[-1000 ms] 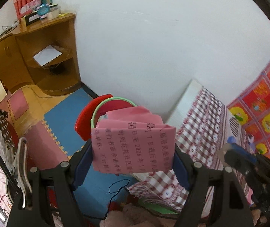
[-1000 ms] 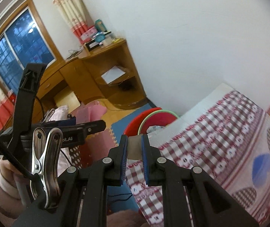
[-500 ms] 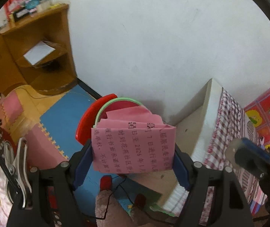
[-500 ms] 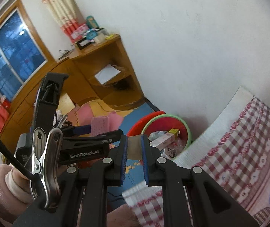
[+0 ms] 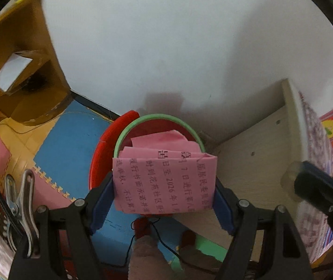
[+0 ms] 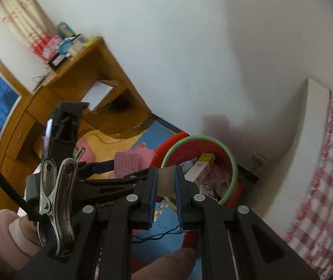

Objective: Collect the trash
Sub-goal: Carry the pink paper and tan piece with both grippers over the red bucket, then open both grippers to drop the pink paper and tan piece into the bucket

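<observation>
Holding a folded pink paper [image 5: 164,182] pinched in our left gripper [image 5: 164,186], just over the red bin [image 6: 222,149] w/ green rim, which sits on blue foam floor mats [image 5: 68,154] by the white wall [image 5: 166,42]. Right gripper [image 6: 166,182] pinches a small beige scrap [image 6: 166,179]. Wooden desk [image 6: 78,88] left, bed w/ checked sheet [image 6: 329,168] right.

Bedroom: bed [image 6: 325,163], wooden desk [image 6: 78,88]

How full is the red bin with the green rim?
Partly full. The right wrist view looks into the red bin: boxes and wrappers lie inside, below the green rim, with bare red wall above them.
</observation>
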A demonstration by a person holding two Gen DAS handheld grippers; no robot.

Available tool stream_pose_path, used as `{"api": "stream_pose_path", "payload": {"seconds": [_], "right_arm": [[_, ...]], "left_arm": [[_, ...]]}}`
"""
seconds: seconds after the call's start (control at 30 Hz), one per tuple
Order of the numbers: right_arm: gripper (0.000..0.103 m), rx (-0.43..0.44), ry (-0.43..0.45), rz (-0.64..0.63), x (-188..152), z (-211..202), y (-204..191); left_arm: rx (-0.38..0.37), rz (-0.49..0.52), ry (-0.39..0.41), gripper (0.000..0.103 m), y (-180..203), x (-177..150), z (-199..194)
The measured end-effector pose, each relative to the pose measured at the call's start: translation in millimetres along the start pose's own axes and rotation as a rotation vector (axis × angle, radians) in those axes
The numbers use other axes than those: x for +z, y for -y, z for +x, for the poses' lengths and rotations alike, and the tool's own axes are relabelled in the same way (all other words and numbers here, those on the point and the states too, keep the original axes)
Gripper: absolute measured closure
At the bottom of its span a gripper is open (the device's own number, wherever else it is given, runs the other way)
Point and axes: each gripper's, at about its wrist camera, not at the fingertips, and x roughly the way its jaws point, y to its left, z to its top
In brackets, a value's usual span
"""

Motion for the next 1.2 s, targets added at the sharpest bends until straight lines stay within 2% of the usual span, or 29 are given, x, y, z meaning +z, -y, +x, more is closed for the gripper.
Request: {"api": "stream_pose_path", "payload": {"seconds": [0.13, 0.27, 0.53, 0.73, 0.8, 0.87, 1.2], "right_arm": [[0.088, -0.038, -0.04, 0.038, -3, 28, 9], [0.088, -0.061, -0.078, 0.097, -1, 55, 22], [0.088, -0.098, -0.122, 0.164, 14, 89, 37], [0.088, -0.111, -0.155, 0.19, 20, 104, 40], [0.088, -0.114, -0.162, 0.194, 21, 107, 41], [0.088, -0.116, -0.169, 0.202, 21, 110, 42], [0.087, -0.142, -0.194, 0.217, 23, 121, 45]], "left_arm": [[-0.01, 0.042, -0.062, 0.024, -6, 11, 49], [-0.033, 0.039, -0.126, 0.024, -11, 17, 94], [-0.065, 0.047, -0.19, 0.024, -8, 29, 150], [-0.058, 0.055, -0.198, 0.022, -15, 40, 167], [-0.061, 0.059, -0.2, 0.015, -15, 41, 169], [-0.071, 0.058, -0.202, 0.012, -16, 41, 171], [-0.068, 0.054, -0.216, 0.011, -21, 36, 166]]}}
